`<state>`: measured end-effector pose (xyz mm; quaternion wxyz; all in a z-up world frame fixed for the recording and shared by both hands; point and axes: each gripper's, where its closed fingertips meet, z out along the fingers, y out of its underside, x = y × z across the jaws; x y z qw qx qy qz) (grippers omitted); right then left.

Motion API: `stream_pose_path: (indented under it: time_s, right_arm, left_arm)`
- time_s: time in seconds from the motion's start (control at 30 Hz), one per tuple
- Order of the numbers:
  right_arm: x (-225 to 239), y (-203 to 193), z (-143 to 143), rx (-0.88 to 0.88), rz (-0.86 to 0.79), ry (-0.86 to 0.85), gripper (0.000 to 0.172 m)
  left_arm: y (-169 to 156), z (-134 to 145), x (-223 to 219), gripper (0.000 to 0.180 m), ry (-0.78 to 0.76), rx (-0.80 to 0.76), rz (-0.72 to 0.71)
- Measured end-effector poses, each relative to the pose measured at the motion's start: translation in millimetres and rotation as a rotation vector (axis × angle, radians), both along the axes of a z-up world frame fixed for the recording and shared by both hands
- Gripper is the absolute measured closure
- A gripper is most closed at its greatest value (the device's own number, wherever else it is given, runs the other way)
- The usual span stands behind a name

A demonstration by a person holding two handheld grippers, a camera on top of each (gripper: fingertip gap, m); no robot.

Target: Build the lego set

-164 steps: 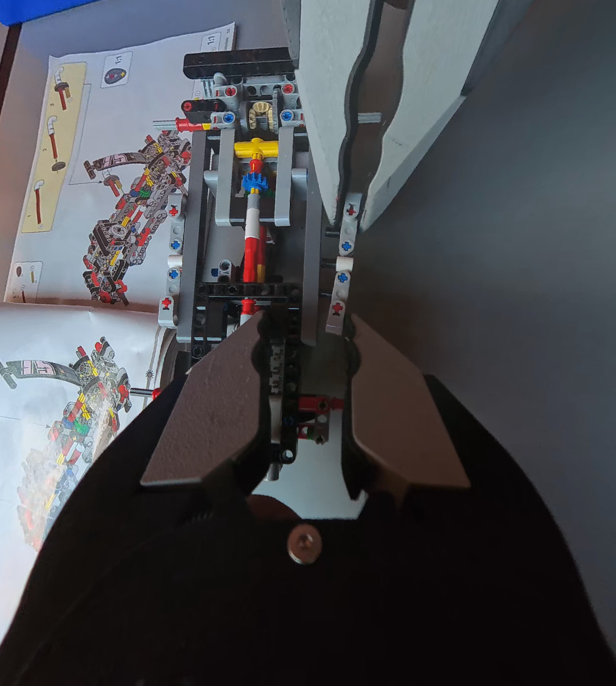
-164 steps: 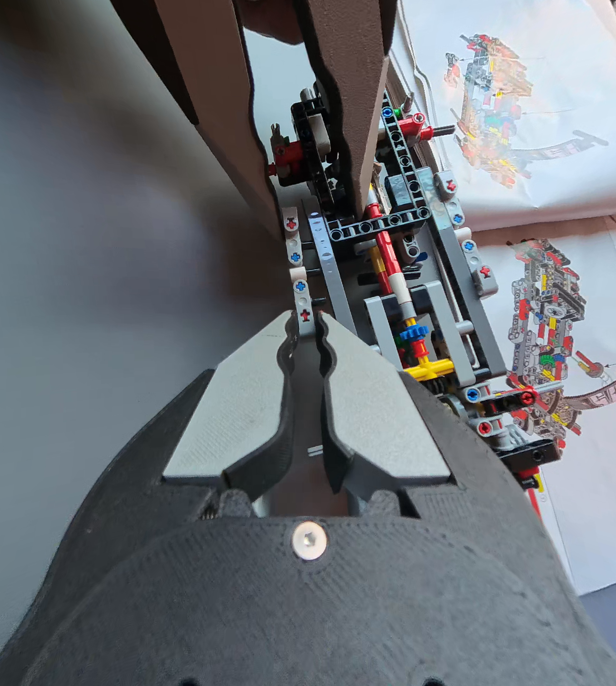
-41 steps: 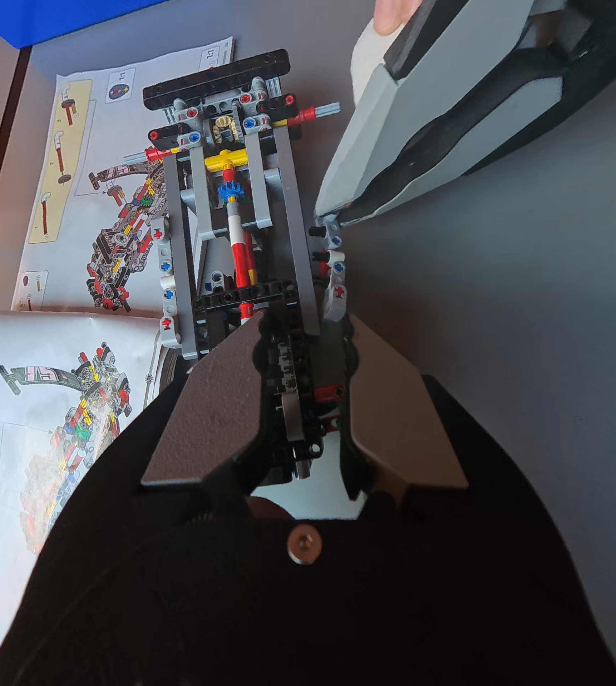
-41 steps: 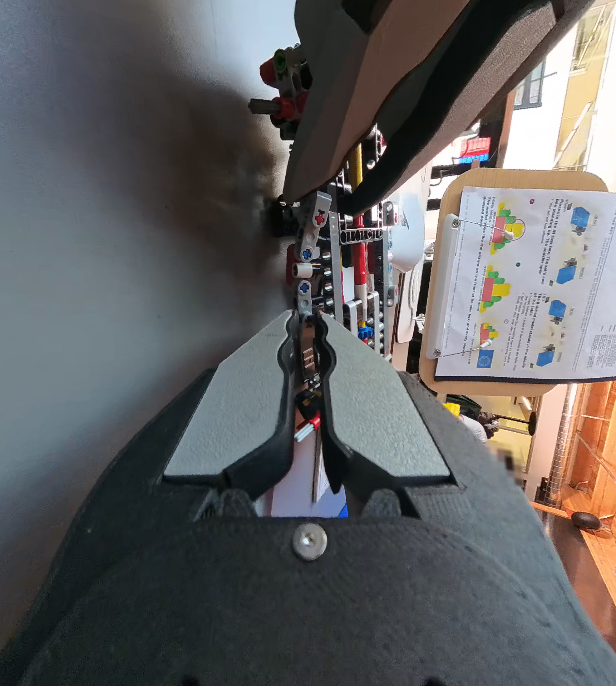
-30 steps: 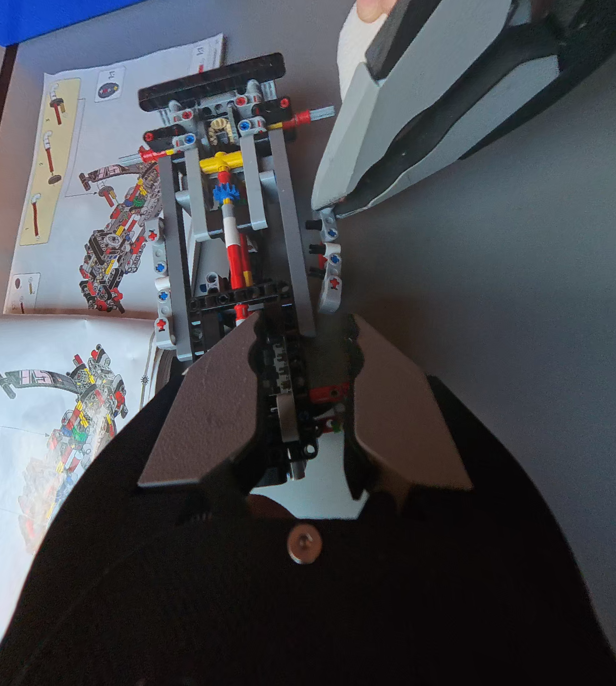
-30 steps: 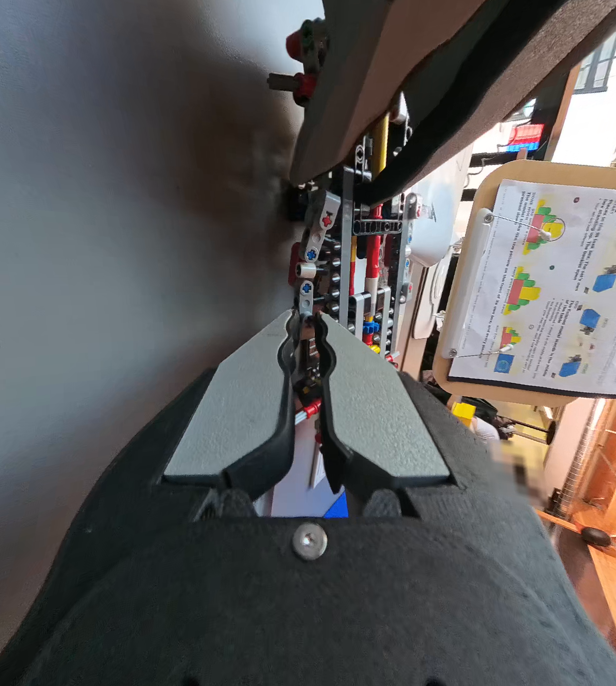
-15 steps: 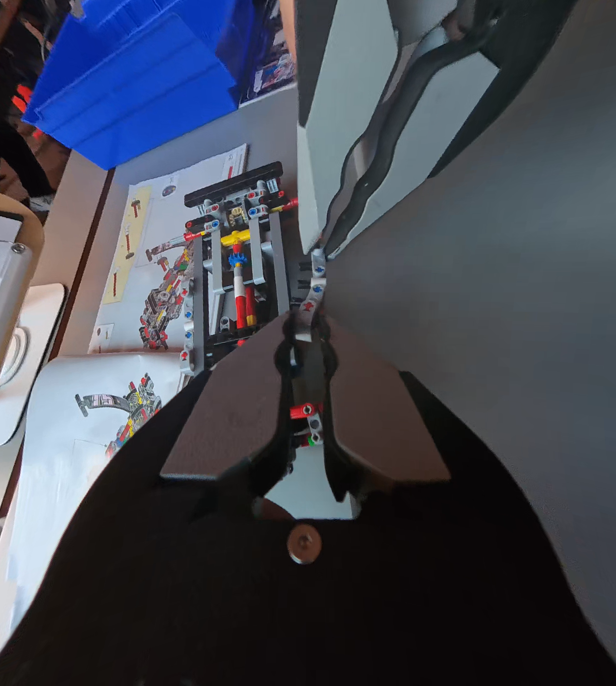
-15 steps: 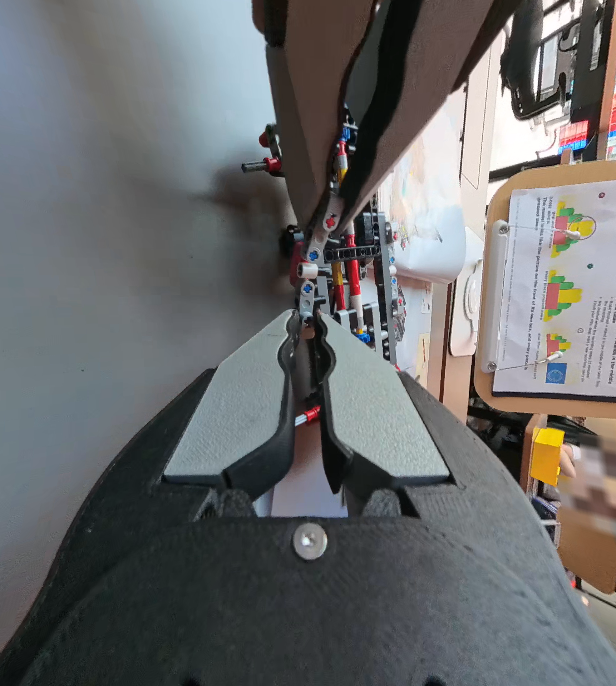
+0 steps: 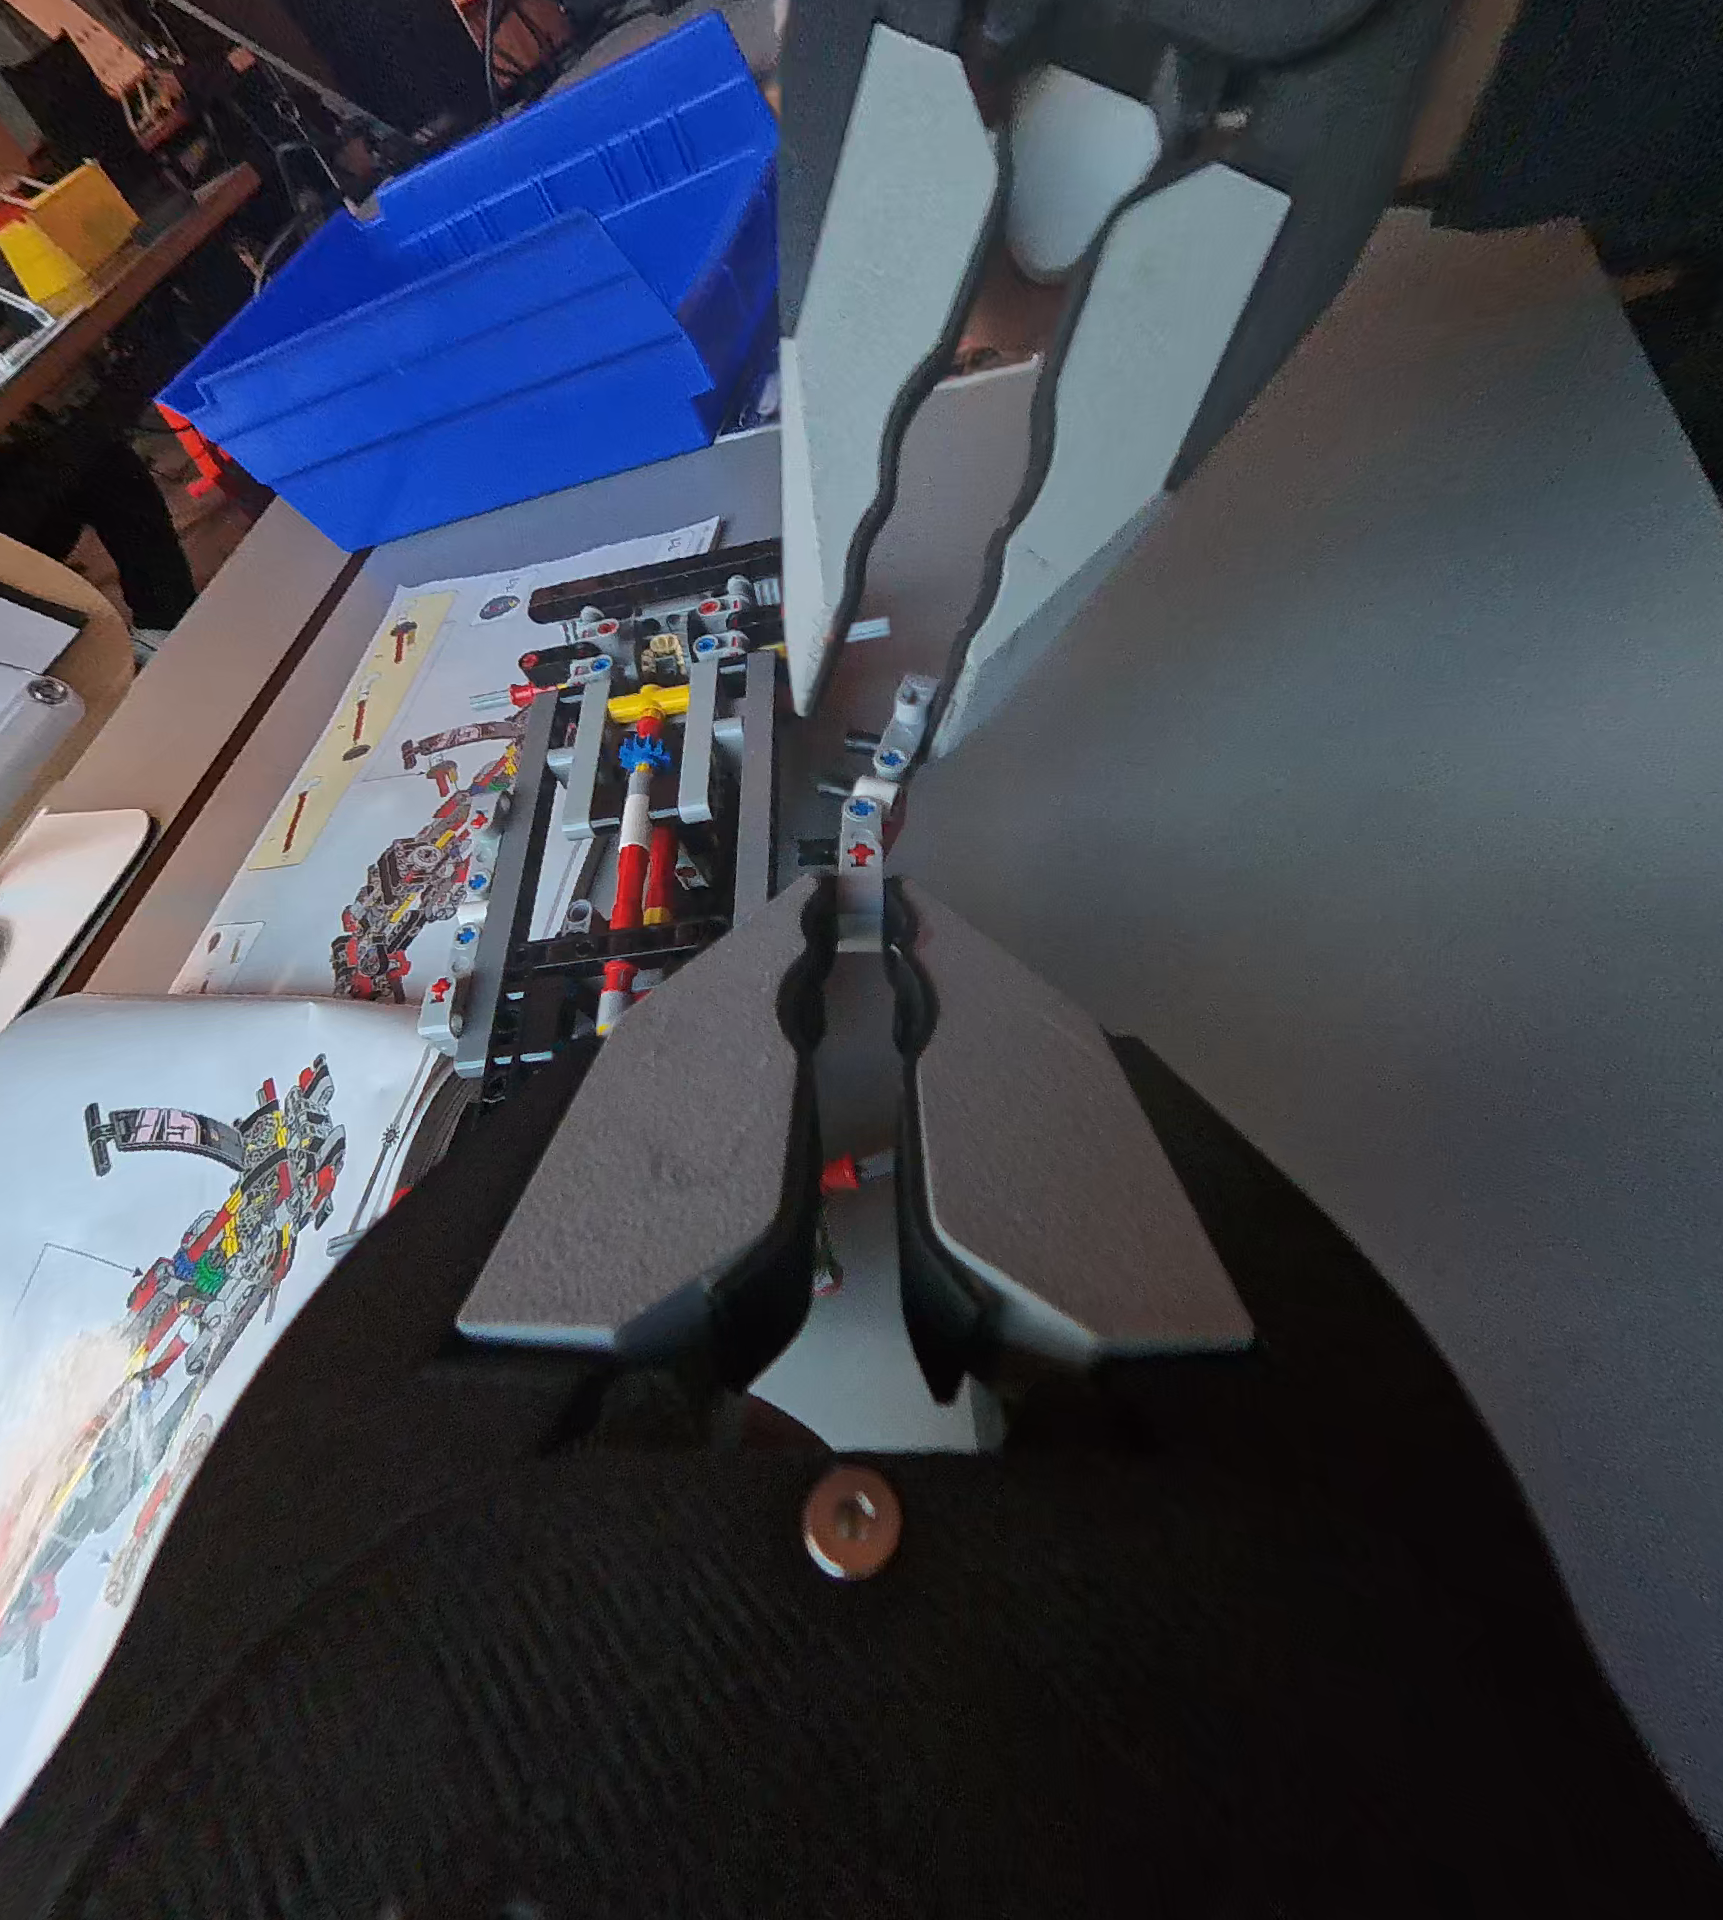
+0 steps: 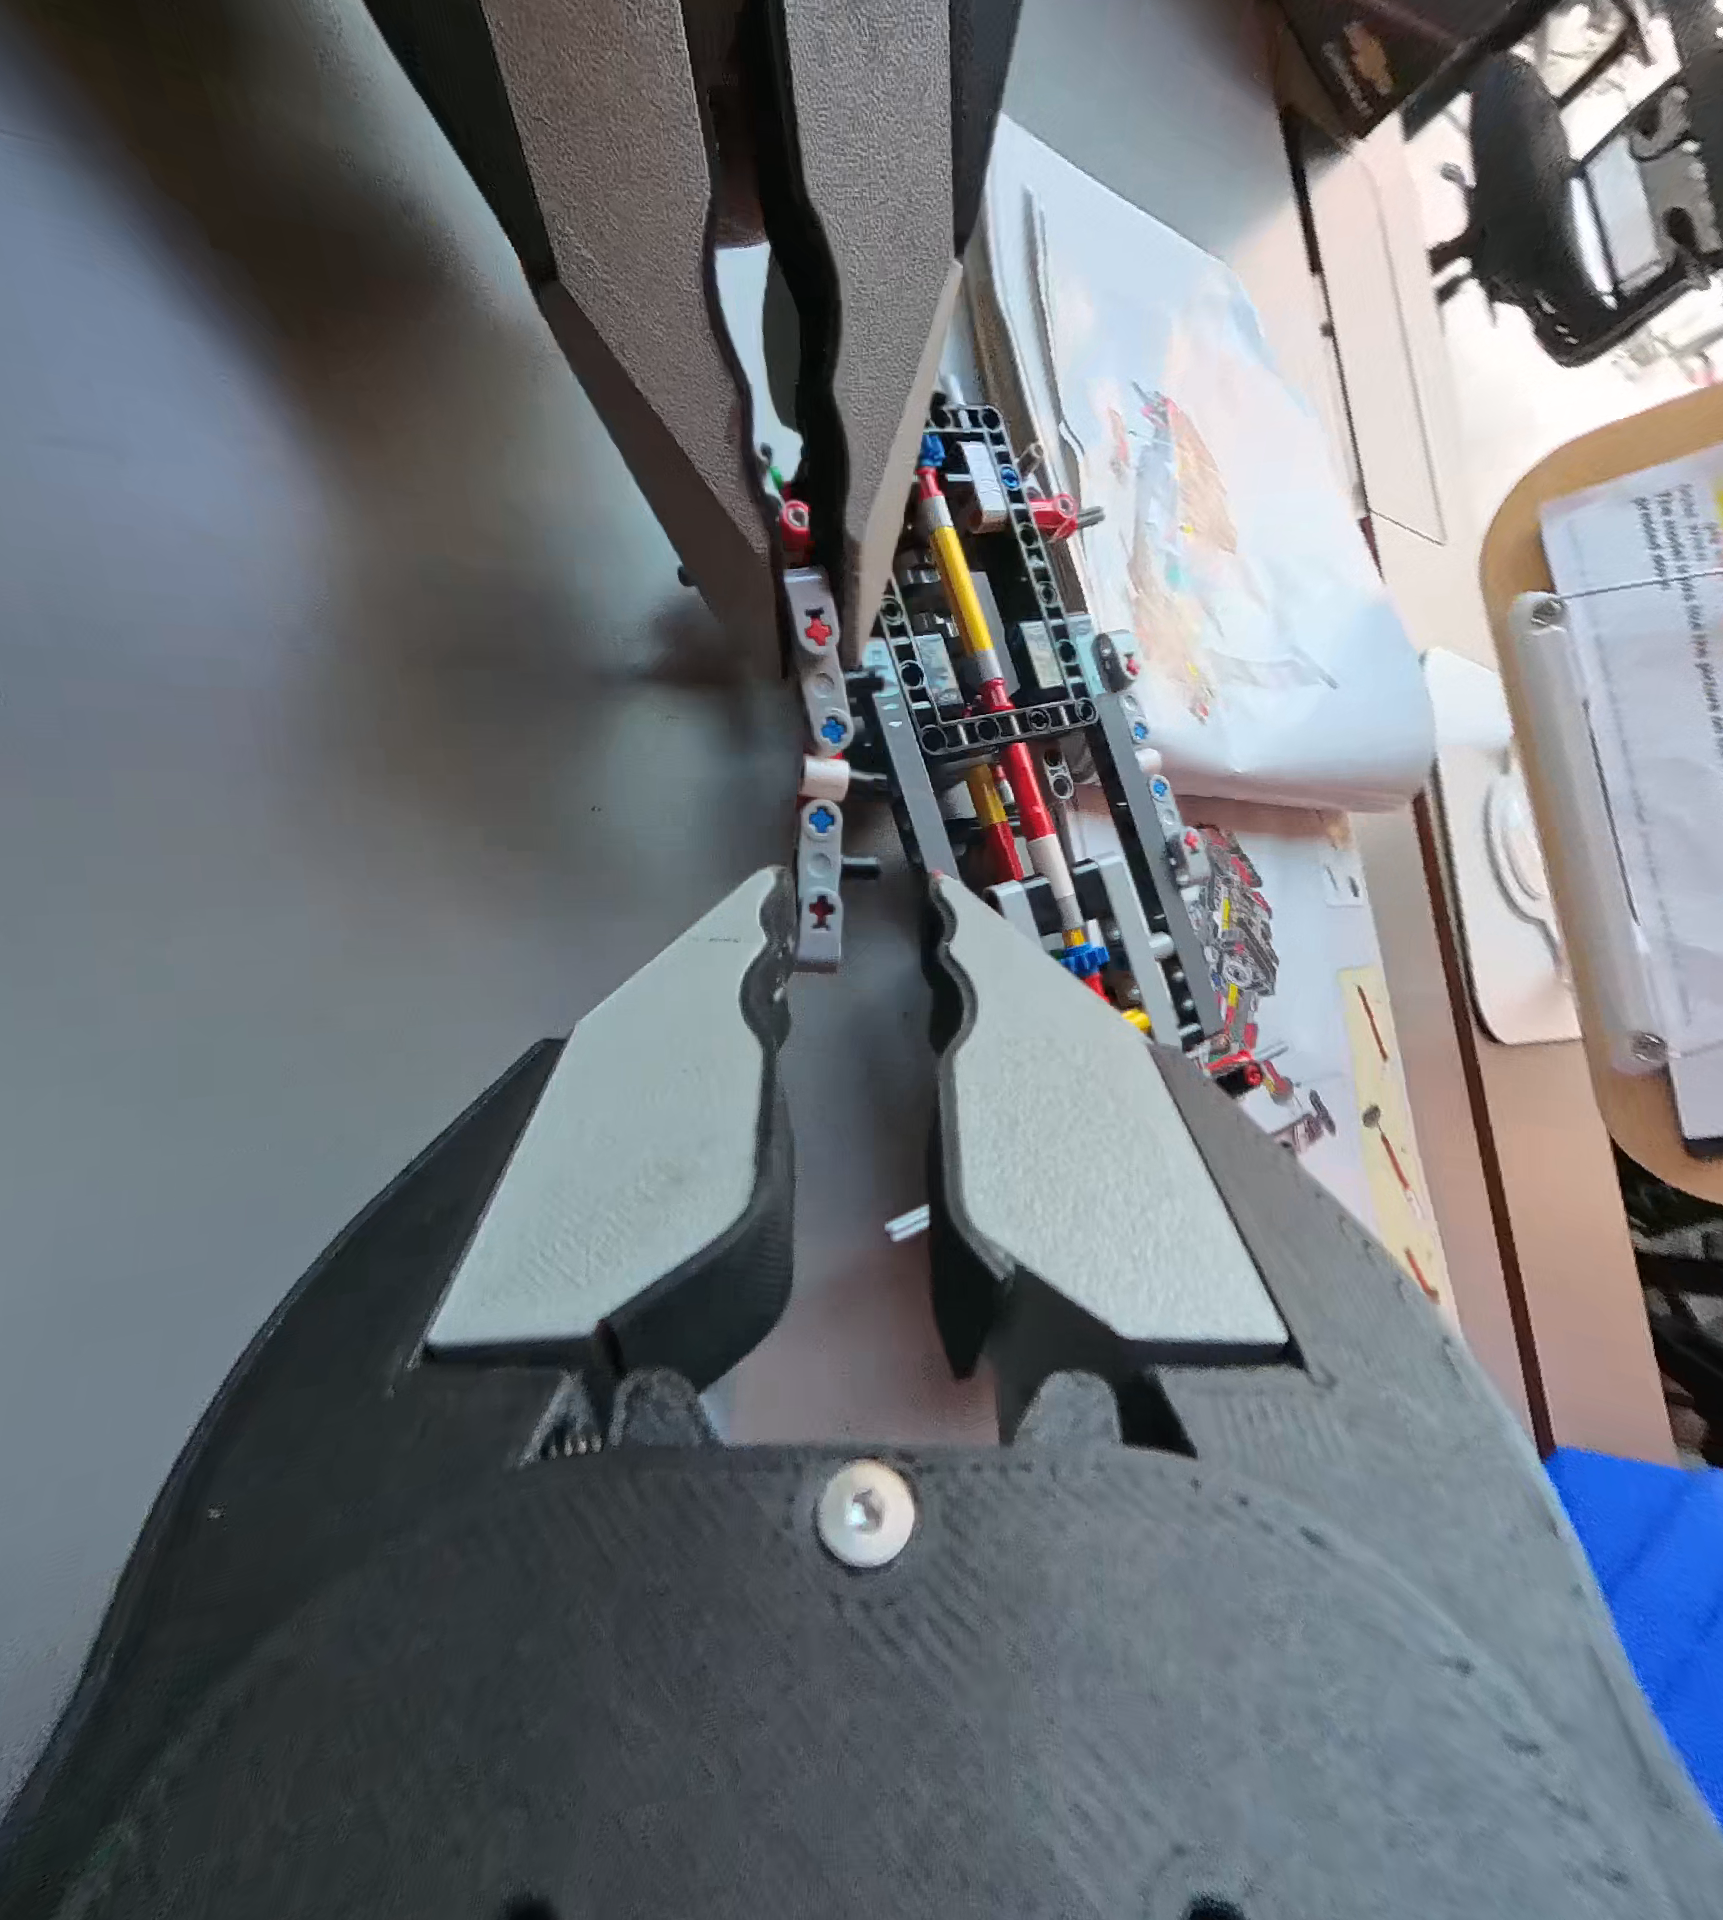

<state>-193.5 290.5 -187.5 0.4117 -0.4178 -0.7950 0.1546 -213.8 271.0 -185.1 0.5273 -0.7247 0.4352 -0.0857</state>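
The left claw (image 9: 855, 914) pinches the near end of a grey side link (image 9: 862, 844) whose long axis runs straight ahead; the frame (image 9: 628, 821) lies just left. The right claw (image 10: 852, 914) stands open around the link's far end.

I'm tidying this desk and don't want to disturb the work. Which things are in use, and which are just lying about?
In use:
- brick model frame
- its grey side link, pinched by the left tongs
- right tongs, open beside that link

Lying about:
- instruction booklet
- blue bins
- clipboard sheet
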Motion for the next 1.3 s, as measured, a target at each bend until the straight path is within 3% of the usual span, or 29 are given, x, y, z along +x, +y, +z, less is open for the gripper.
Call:
stream_pose_path:
  time_s: [0.07, 0.17, 0.37, 0.5, 0.6, 0.73, 0.87, 0.97, 1.3]
  right_arm:
    - [2, -2, -5, -0.035, 0.065, -0.057, 0.166]
    - [-1, 1, -12, -0.053, 0.099, -0.112, 0.166]
    - [-7, 4, -11, -0.126, 0.151, -0.063, 0.166]
    - [-2, 13, -19, -0.111, 0.163, -0.115, 0.166]
    - [2, 16, -17, -0.114, 0.187, -0.116, 0.166]
    - [11, 20, -20, -0.139, 0.206, -0.130, 0.166]
    - [13, 22, -22, -0.147, 0.202, -0.134, 0.166]
    - [8, 22, -24, -0.084, 0.205, -0.168, 0.166]
    - [-2, 17, -24, -0.109, 0.210, -0.267, 0.166]
  left_arm:
    - [1, -1, -3, 0.175, 0.003, -0.002, 0.007]
    - [2, -5, -5, 0.174, -0.014, -0.040, 0.015]
    - [5, -9, -10, 0.174, -0.024, -0.077, 0.061]
    - [6, -8, -16, 0.156, 0.044, -0.093, 0.083]
    - [12, -4, -19, 0.133, 0.083, -0.127, 0.092]
    - [18, -10, -7, 0.135, 0.192, -0.169, -0.017]
    - [22, -23, 5, 0.121, 0.227, -0.290, -0.052]
    - [19, -34, 8, 0.123, 0.228, -0.382, -0.057]
    - [26, -29, 0, 0.142, 0.224, -0.305, 0.012]
